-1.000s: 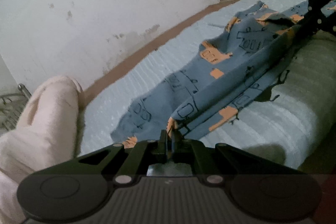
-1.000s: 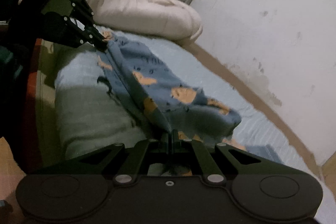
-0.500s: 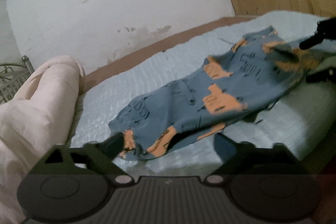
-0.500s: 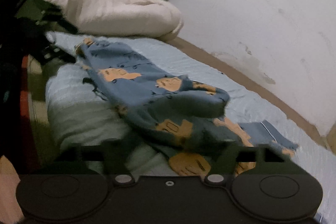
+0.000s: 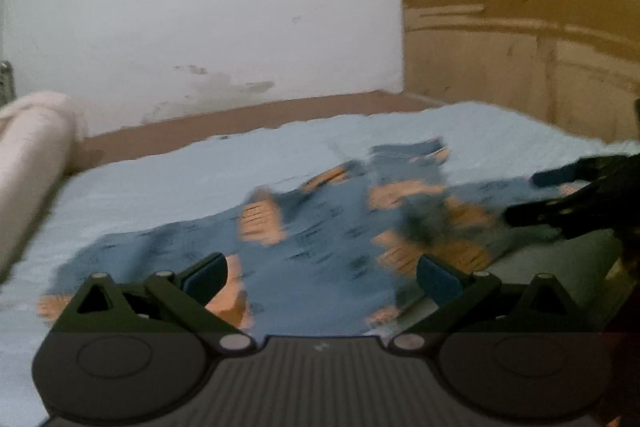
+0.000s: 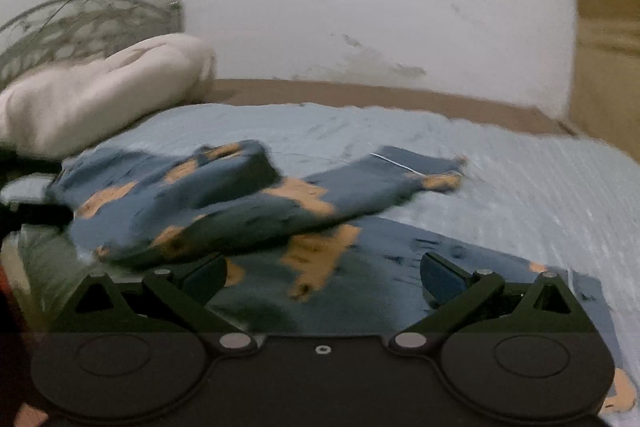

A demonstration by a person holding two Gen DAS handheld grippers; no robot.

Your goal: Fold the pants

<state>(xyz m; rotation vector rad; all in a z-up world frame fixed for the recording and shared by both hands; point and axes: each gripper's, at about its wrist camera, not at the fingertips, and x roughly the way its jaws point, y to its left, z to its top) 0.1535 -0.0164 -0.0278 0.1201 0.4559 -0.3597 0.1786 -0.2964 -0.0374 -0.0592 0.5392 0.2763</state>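
Both of my grippers are spread wide and hold nothing: the left gripper (image 5: 320, 277) has its two blue-padded fingers standing far apart at the bottom of its view, and the right gripper (image 6: 322, 277) shows the same wide gap, with cloth visible beyond the fingers but none pinched between them. The pants (image 5: 320, 239), blue with orange patches, lie loose on the pale blue bedsheet (image 5: 180, 183). In the left wrist view they fill the lower middle of the frame and run as a long band from the lower left up toward the middle right, where my other tool shows as a dark shape at the right edge. In the right wrist view the pants (image 6: 224, 203) lie across the middle of the frame, one part bunched over another, with a leg end reaching toward the centre right; the pink pillow (image 6: 100, 87) sits in the upper left beyond them. So the long axis runs roughly between my two hands, side to side across both views, and each hand has one end of the garment just ahead of it. I judge the next fold needs each gripper to take the end nearest it, since the bunched layer in the middle looks uneven.
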